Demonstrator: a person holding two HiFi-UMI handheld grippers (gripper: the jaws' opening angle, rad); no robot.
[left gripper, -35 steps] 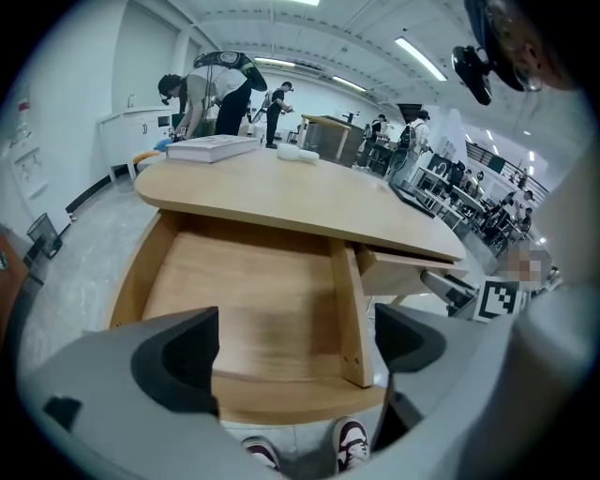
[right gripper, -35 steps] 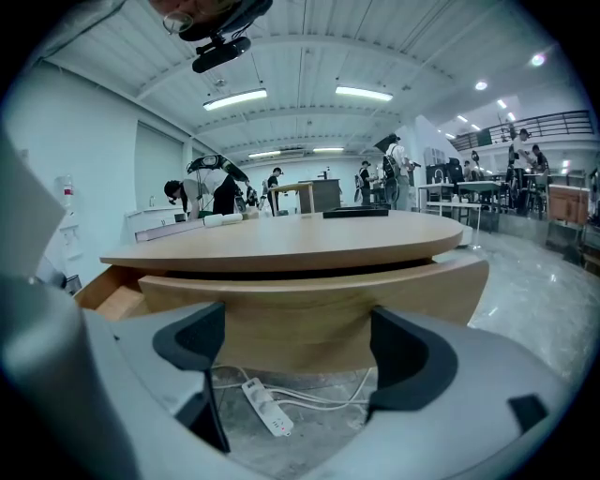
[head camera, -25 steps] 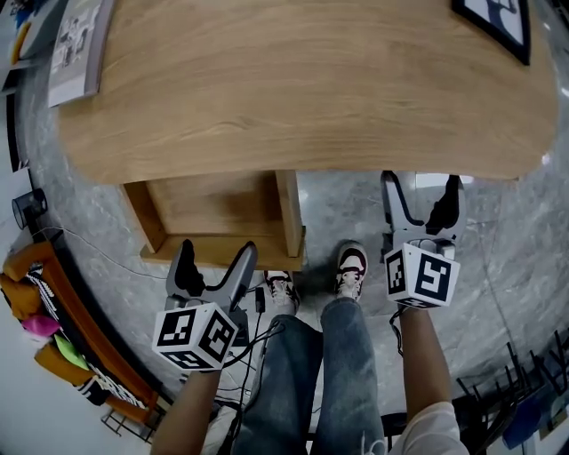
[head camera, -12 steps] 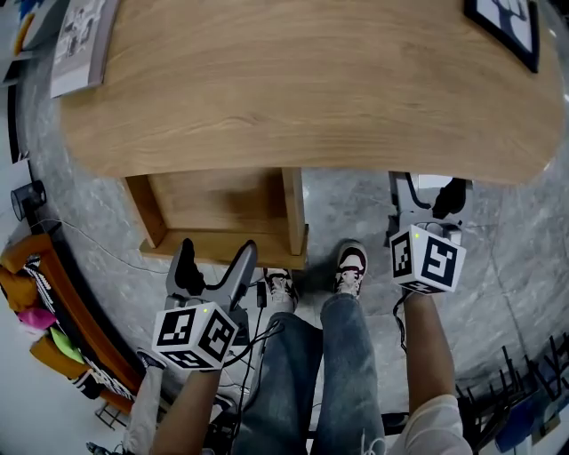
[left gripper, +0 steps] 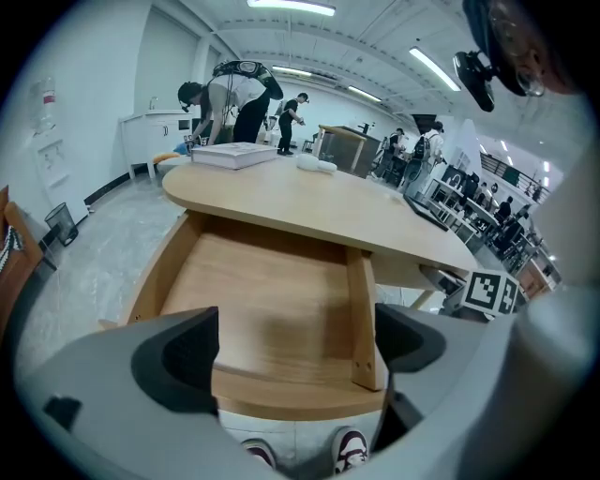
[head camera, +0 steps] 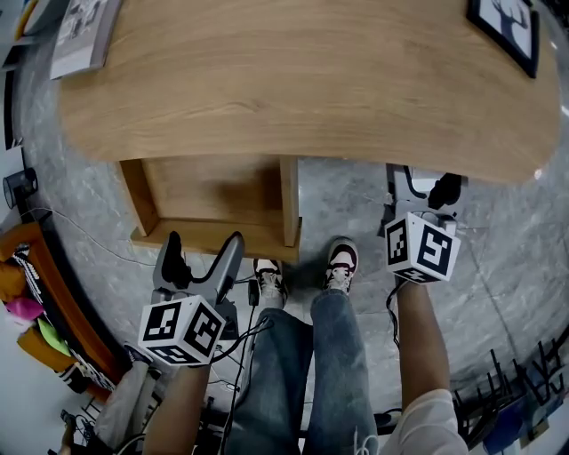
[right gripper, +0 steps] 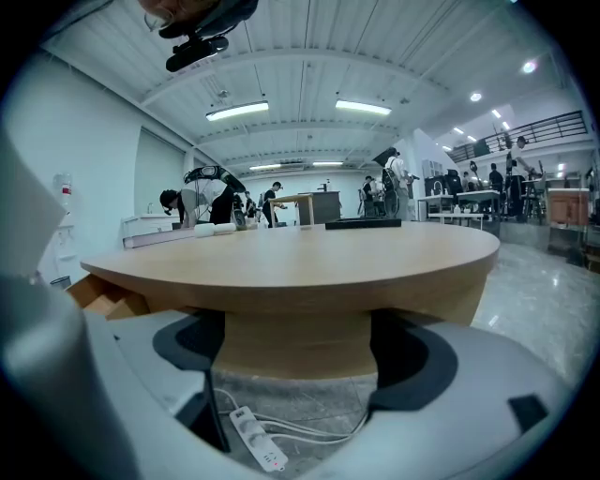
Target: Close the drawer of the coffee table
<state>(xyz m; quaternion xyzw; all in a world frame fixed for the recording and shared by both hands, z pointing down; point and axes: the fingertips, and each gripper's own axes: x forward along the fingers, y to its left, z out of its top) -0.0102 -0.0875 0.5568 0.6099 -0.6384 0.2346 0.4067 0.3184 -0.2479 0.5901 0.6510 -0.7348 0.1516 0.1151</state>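
Note:
The wooden coffee table fills the top of the head view. Its drawer stands pulled out from under the near left edge and is empty inside. My left gripper is open, its fingertips just in front of the drawer's front board. In the left gripper view the drawer lies between the open jaws of the left gripper, under the table top. My right gripper is open near the table's right front edge. The right gripper faces the table's round base, nothing between its jaws.
A book and a black framed board lie on the table top. The person's shoes stand on the grey floor just in front of the drawer. A white power strip with cables lies by the base. An orange rack stands left.
The right gripper moved slightly forward toward the table edge. The left gripper drifted a little left. The drawer stands out about as far as before.

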